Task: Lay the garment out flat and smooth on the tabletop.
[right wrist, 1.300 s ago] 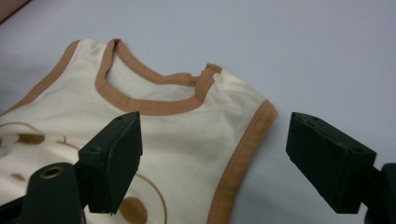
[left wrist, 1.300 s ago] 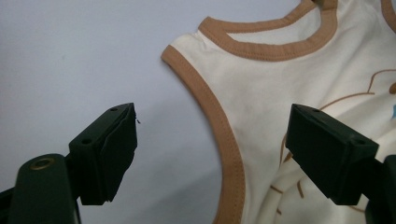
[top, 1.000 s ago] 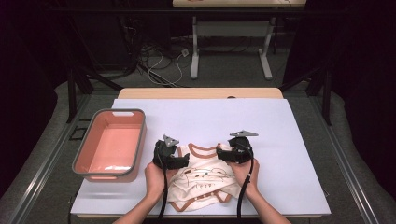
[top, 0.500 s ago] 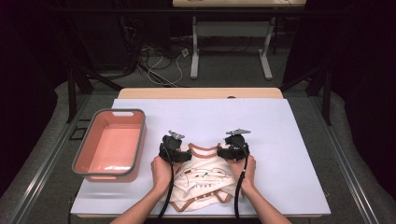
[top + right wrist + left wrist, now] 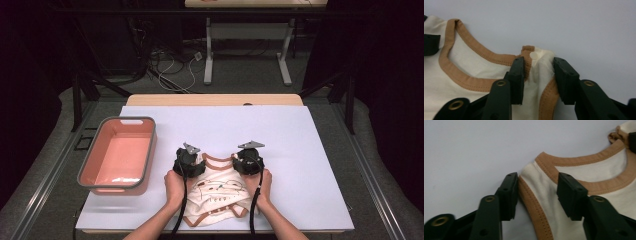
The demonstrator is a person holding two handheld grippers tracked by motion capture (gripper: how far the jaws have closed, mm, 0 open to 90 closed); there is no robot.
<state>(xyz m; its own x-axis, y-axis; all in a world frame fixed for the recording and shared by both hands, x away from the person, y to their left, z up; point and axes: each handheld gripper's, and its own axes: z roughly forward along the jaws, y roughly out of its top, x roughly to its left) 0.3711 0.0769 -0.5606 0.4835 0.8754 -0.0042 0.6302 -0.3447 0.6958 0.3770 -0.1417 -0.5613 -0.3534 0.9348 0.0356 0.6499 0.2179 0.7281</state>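
Right now the left hand-held gripper (image 5: pixel 537 195) has its jaws closing around one shoulder of the cream garment (image 5: pixel 220 192); the near jaw touches the brown trim, while the far jaw sits on the cloth with flat fabric between them, so no pinch yet. Across the neckline, the right hand-held gripper (image 5: pixel 538 77) has been closing too and already bunches the other shoulder, by a white snap, between its jaws. Flat on the white tabletop (image 5: pixel 310 150), the garment lies beside the pink bin (image 5: pixel 145 165). If the left jaws catch only trim, a lift could slip that side, leaving the garment dangling crooked.
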